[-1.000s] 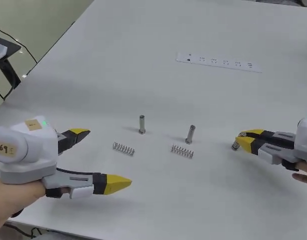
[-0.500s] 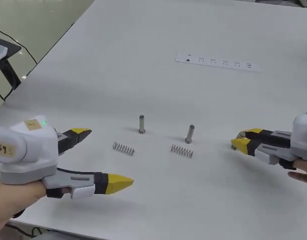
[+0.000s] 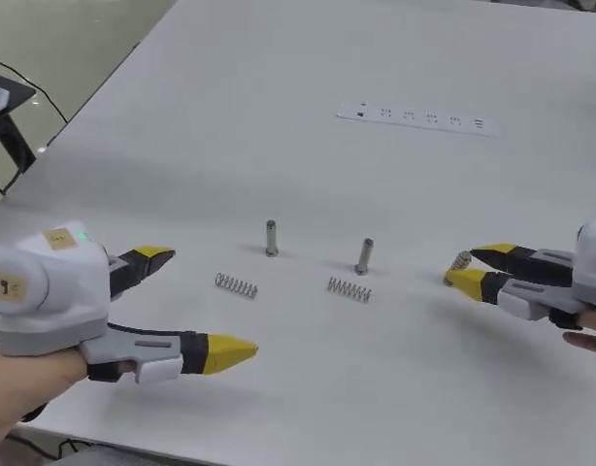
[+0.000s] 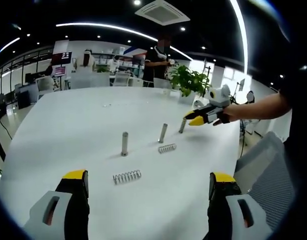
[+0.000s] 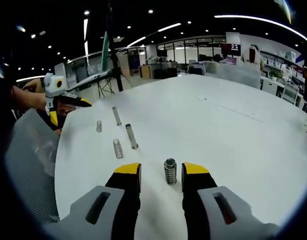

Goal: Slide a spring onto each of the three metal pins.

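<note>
Jaws of the right gripper (image 5: pixel 160 171) stand parted on either side of the spring-clad pin (image 5: pixel 170 171), a gap showing on both sides. A second ago their tips sat closer together there, with only a metal end visible below them. Left gripper (image 3: pixel 206 303) jaws are spread wide above the near edge of the white table (image 3: pixel 279 126), as before. Two bare pins (image 3: pixel 271 237) (image 3: pixel 364 255) stand upright, each with a loose spring (image 3: pixel 236 284) (image 3: pixel 348 289) lying just in front; none has moved. A white power strip (image 3: pixel 419 119) lies farther back.
</note>
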